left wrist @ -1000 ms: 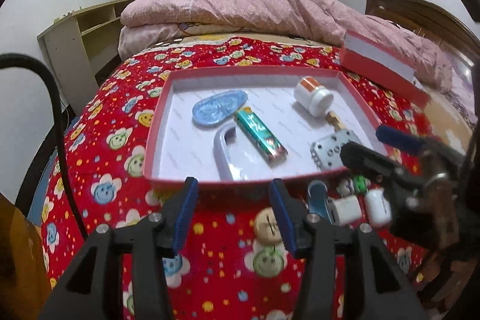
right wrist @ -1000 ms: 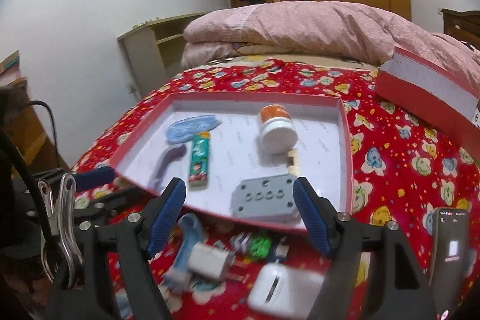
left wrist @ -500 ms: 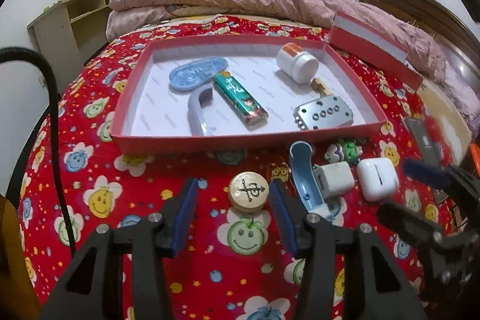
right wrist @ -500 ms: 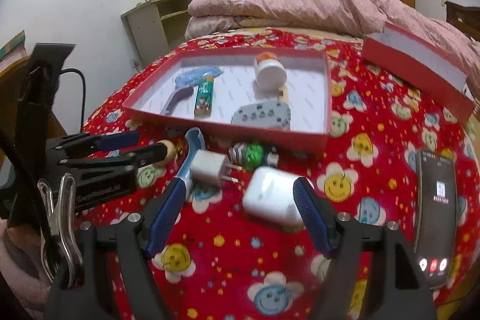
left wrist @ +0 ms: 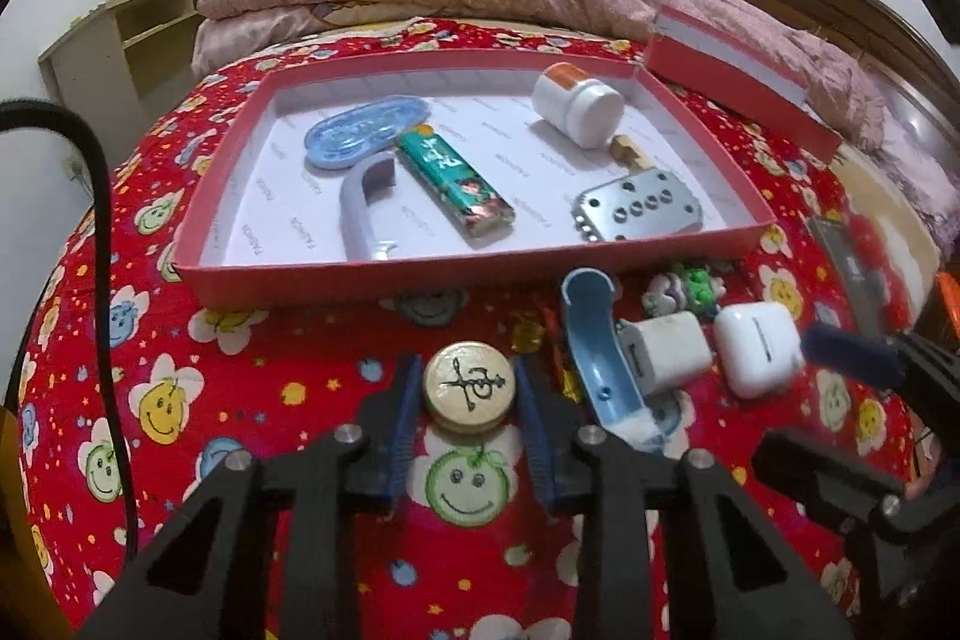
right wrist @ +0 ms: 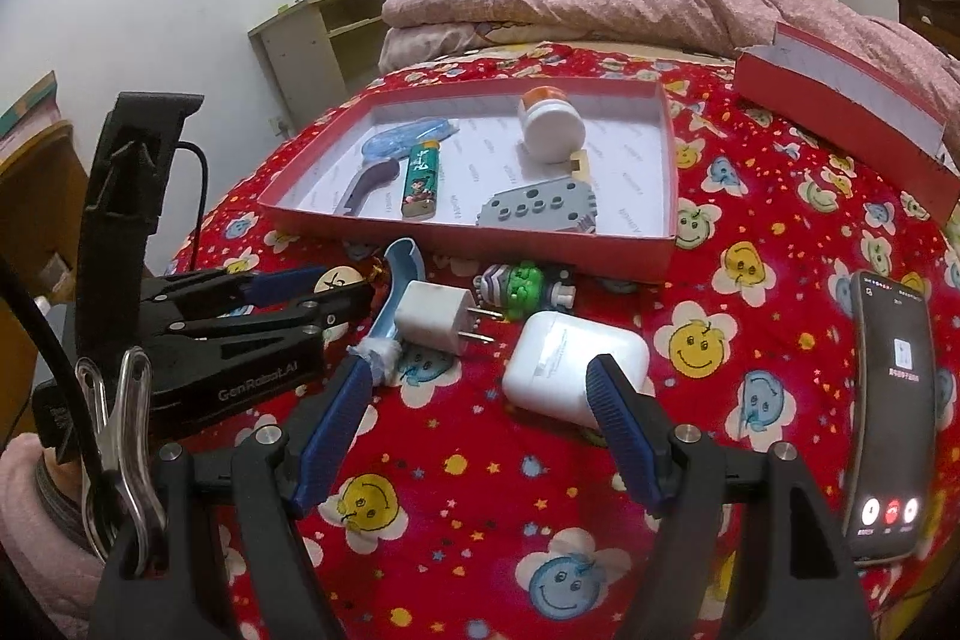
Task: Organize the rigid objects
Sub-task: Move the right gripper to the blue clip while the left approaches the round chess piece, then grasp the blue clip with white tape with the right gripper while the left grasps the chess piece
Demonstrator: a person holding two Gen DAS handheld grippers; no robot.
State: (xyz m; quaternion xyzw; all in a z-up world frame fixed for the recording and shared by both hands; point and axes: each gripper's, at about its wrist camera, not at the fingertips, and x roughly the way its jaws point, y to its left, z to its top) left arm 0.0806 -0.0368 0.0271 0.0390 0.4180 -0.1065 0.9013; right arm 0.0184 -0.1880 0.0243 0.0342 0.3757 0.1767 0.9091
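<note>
A round gold game piece (left wrist: pixel 469 387) with a black character lies on the red flowered bedspread, in front of the red box tray (left wrist: pixel 384 283). My left gripper (left wrist: pixel 468 394) is closing on it, and its blue pads sit against both sides of the piece. From the right wrist view, the left gripper (right wrist: pixel 345 283) and the piece (right wrist: pixel 337 277) show at the left. My right gripper (right wrist: pixel 480 388) stands open above the bedspread, with the white earbud case (right wrist: pixel 573 367) just past its right pad and untouched.
The tray holds a blue oval case (left wrist: pixel 366 137), a green lighter (left wrist: pixel 456 181), a lavender handle (left wrist: pixel 360 208), a white jar (left wrist: pixel 579 103) and a holed metal plate (left wrist: pixel 636 208). In front lie a blue curved piece (left wrist: pixel 597 340), a white charger (left wrist: pixel 663 352) and a small toy (right wrist: pixel 525 283). A phone (right wrist: pixel 891 412) and the box lid (right wrist: pixel 840 100) are at the right.
Both grippers drew back from the tray and sank toward the bedspread. The left jaws then narrowed around the gold piece. The right jaws kept their width.
</note>
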